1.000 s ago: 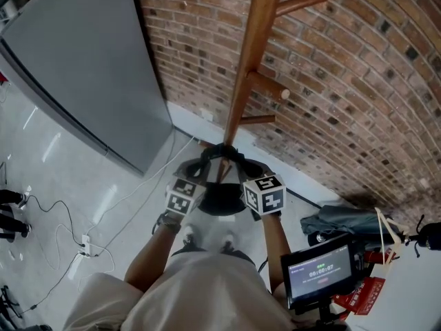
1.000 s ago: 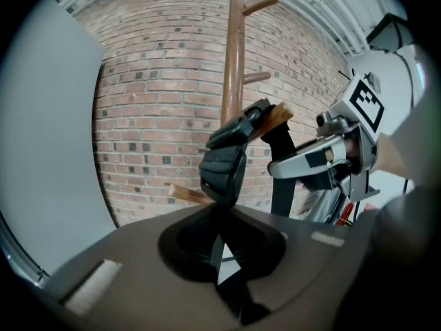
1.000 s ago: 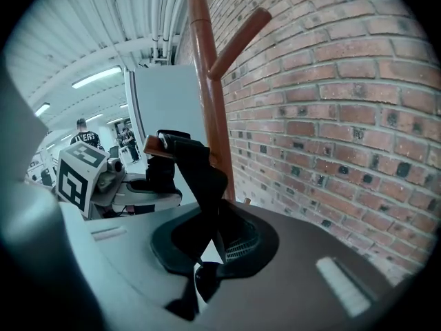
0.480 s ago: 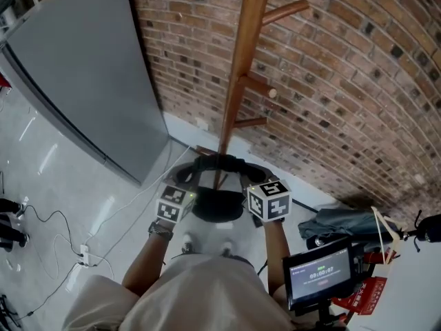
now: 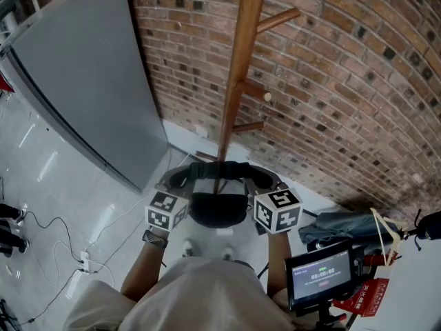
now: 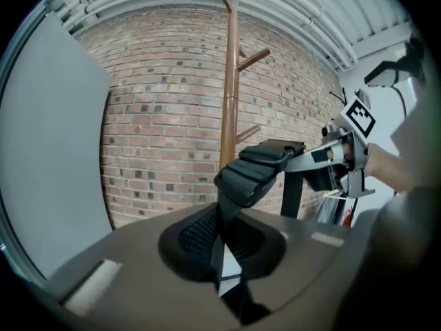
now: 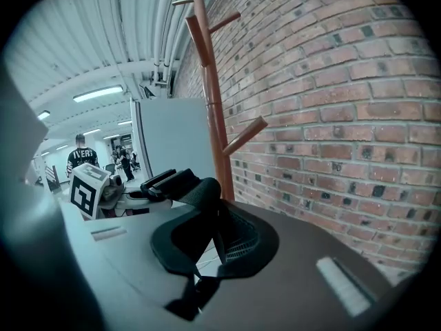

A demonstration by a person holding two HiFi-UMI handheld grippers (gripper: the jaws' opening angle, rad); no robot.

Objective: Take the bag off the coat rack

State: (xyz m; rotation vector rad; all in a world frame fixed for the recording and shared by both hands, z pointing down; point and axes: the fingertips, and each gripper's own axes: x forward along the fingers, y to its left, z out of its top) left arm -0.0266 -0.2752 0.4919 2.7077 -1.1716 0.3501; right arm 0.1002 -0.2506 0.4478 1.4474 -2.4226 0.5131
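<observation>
The wooden coat rack [image 5: 238,81] stands against the brick wall, and its pegs are bare. A black bag [image 5: 218,210] hangs by its strap [image 5: 220,172] between my two grippers, in front of the rack's foot. My left gripper [image 5: 176,185] is shut on the strap's left end and my right gripper [image 5: 265,183] on its right end. In the left gripper view the padded strap [image 6: 256,169] runs down into the left gripper [image 6: 220,281], with the rack [image 6: 229,81] behind. In the right gripper view the strap [image 7: 200,192] drops into the right gripper [image 7: 200,281].
A tall grey cabinet [image 5: 89,81] stands left of the rack. Cables and a power strip [image 5: 84,241] lie on the white floor. A small screen [image 5: 320,276], a grey bundle [image 5: 344,223] and red items sit at the lower right. People [image 7: 81,158] stand far off.
Both grippers have moved apart and back from the rack, which stretches the strap wider between them. The bag has come along with them, lower in the head view.
</observation>
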